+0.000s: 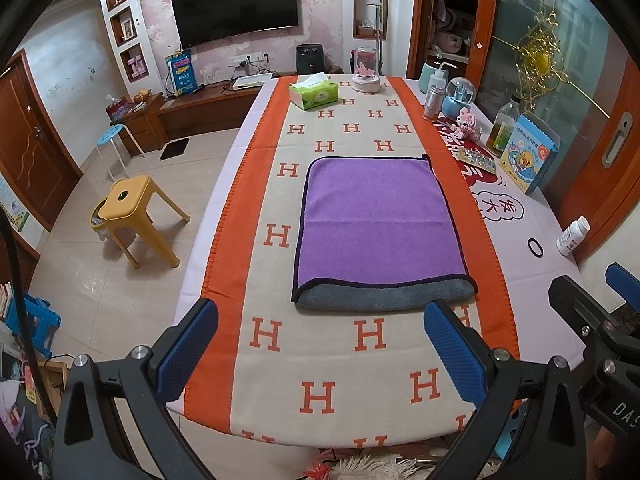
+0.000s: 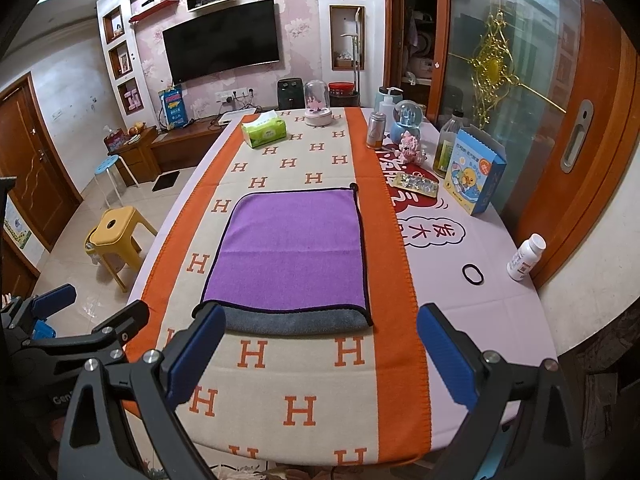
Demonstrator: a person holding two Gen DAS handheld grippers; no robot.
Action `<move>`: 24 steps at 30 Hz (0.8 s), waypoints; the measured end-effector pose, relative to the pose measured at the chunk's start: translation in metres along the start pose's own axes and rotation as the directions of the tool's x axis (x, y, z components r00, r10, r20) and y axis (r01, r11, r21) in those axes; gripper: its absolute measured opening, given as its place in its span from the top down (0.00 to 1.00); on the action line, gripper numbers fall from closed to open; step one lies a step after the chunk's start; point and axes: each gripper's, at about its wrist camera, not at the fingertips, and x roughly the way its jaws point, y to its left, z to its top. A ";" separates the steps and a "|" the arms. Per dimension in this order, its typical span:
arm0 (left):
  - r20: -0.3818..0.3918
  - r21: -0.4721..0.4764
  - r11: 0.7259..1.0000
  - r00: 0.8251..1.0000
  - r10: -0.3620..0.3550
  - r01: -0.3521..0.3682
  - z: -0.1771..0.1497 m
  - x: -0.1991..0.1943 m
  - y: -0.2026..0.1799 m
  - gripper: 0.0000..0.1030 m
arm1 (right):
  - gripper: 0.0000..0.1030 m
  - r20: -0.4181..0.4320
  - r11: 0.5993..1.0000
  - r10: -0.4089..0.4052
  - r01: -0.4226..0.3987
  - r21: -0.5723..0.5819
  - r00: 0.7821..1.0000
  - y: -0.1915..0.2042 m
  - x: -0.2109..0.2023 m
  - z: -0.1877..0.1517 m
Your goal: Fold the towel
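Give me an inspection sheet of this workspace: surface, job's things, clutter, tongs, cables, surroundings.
Surface: table under an orange-bordered H-pattern runner.
Job's things: purple towel, already folded once; the grey underside shows along the near fold; it lies flat on the runner.
Clutter: tissue box and glass dome at the far end; along the right edge, snow globe, blue box, white bottle, black hair tie.
Tongs: left tongs open, holding nothing; right tongs open, holding nothing; both short of the towel's near edge.
Cables: some below the TV on the far wall; nothing seen on the table.
Surroundings: yellow stool and blue-topped stool on the floor to the left.
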 end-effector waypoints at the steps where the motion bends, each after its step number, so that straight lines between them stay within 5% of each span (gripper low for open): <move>1: 0.000 0.002 1.000 1.000 -0.002 0.002 0.001 0.001 0.001 0.01 | 0.06 0.000 1.000 -0.003 0.003 0.002 1.000 0.000 -0.001 0.001; 24: 0.025 0.036 0.998 0.998 -0.052 0.051 -0.006 -0.005 0.015 0.01 | 0.06 0.021 0.998 -0.063 0.062 0.031 0.998 0.014 -0.011 -0.011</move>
